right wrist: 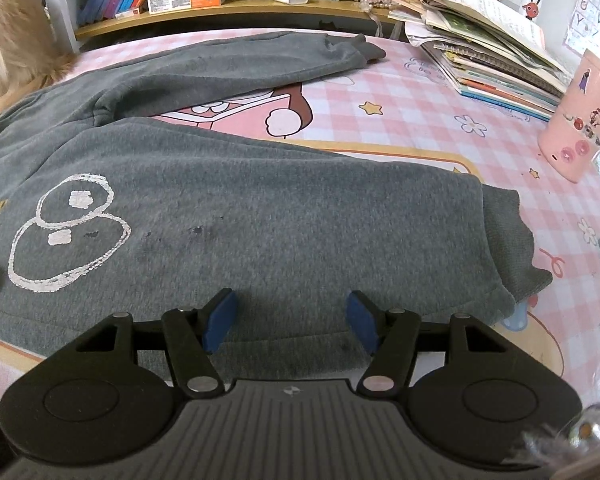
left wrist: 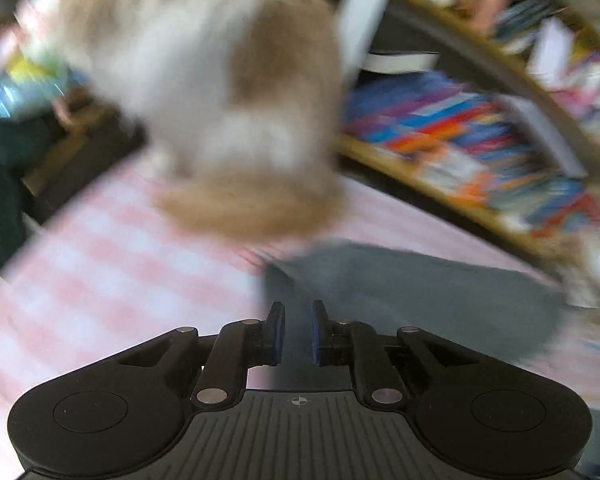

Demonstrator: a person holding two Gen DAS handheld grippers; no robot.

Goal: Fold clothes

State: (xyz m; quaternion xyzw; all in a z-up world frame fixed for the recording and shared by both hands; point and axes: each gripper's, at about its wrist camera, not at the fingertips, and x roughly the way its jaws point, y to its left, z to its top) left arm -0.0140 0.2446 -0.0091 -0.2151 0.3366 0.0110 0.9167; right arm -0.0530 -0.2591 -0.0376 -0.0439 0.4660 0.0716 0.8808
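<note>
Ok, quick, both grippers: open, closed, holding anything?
Left gripper: closed; whether it pinches the grey sweatshirt cannot be told.
Right gripper: open, empty, over the sweatshirt.

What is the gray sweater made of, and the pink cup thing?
The gray sweater looks like soft knit fleece: fuzzy, matte, slightly pilled, with a cracked white print. The pink cup seems to be smooth, hard plastic with stickers, though I can't be sure.

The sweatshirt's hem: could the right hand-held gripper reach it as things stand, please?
Probably yes: the right hand-held gripper hangs open just above the grey sweatshirt, and nothing lies between its blue pads and the hem.
</note>
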